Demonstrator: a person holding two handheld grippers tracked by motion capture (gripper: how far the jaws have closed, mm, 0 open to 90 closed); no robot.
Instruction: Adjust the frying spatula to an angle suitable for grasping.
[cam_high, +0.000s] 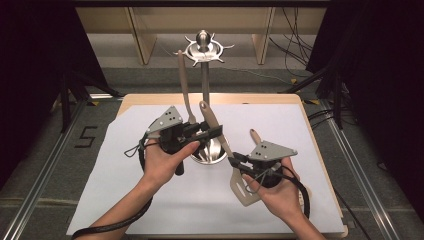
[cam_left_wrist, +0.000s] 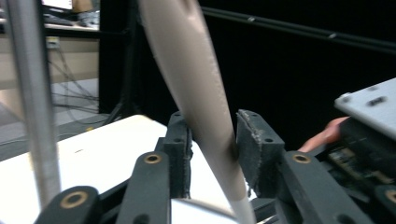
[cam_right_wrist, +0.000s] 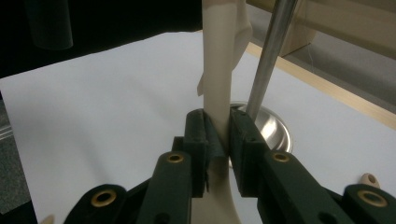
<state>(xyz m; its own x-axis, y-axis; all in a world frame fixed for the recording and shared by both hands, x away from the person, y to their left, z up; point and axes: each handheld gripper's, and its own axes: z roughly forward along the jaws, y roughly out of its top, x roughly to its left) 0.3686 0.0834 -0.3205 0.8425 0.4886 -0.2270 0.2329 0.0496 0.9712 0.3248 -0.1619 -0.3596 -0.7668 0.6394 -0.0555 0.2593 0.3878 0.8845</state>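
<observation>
White paper (cam_high: 150, 170); spatula (cam_high: 220, 137) slants handle-up, both tongs (cam_high: 212, 131) (cam_high: 234, 161) clamping its shaft.

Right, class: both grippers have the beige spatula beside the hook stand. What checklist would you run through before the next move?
1. Right gripper clamped on the spatula: ok, both pads press its neck.
2. Left gripper firm on the handle: cannot tell; the handle sits between the jaws, but contact on both pads is unclear.
3. Free hook on the stand: ok, several hooks at the top look bare.
4. Hanging hole in the handle end: cannot tell, too small to see.
5. Room around the hanging spatula: not ok, it hangs close beside the left gripper.
</observation>
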